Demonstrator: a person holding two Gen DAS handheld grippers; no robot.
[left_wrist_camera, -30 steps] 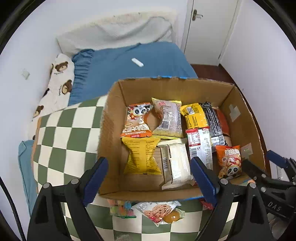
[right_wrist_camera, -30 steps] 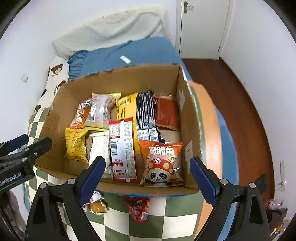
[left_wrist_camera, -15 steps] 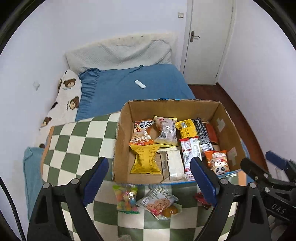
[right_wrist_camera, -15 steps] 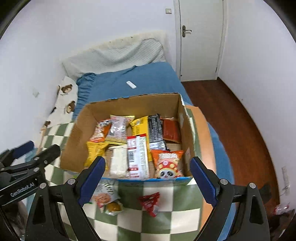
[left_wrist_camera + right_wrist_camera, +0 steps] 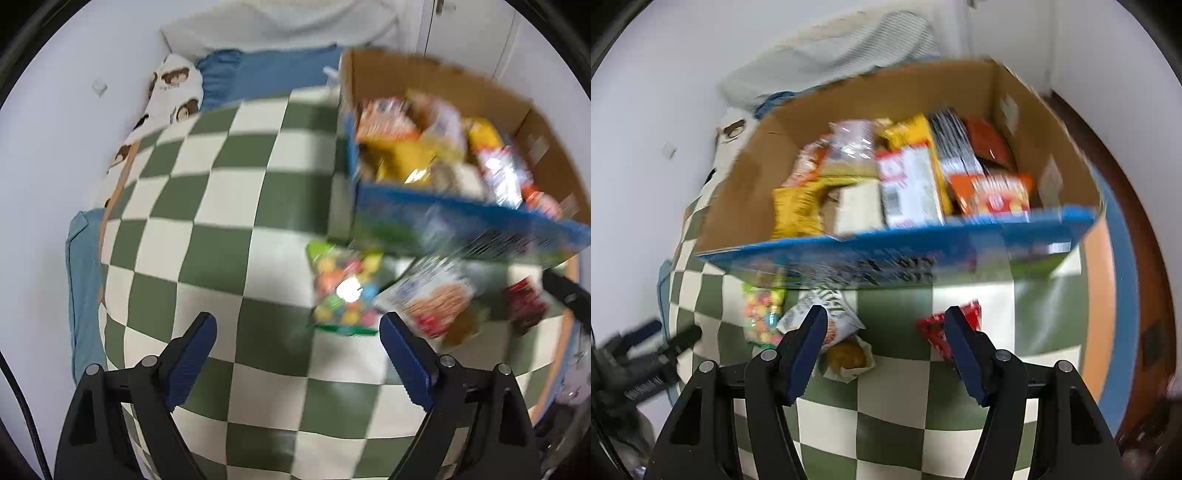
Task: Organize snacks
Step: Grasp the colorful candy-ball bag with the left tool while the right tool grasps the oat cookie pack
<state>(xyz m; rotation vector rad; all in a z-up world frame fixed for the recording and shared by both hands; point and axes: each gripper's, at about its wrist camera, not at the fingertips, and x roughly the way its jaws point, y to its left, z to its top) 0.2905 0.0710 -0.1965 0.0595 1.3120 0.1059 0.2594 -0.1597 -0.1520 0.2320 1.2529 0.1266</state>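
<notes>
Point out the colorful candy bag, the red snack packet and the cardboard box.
colorful candy bag [image 5: 343, 290]: left wrist view, middle of the clear front.
red snack packet [image 5: 936, 330]: right wrist view, left half of the wrapper.
cardboard box [image 5: 886, 99]: right wrist view, inner back wall.

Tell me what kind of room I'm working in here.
Most likely a bedroom: a bed with a blue sheet, a bear-print pillow and a checkered blanket, where the snack box sits.

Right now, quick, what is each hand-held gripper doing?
Left hand-held gripper: open, holding nothing.
Right hand-held gripper: open, holding nothing.
</notes>
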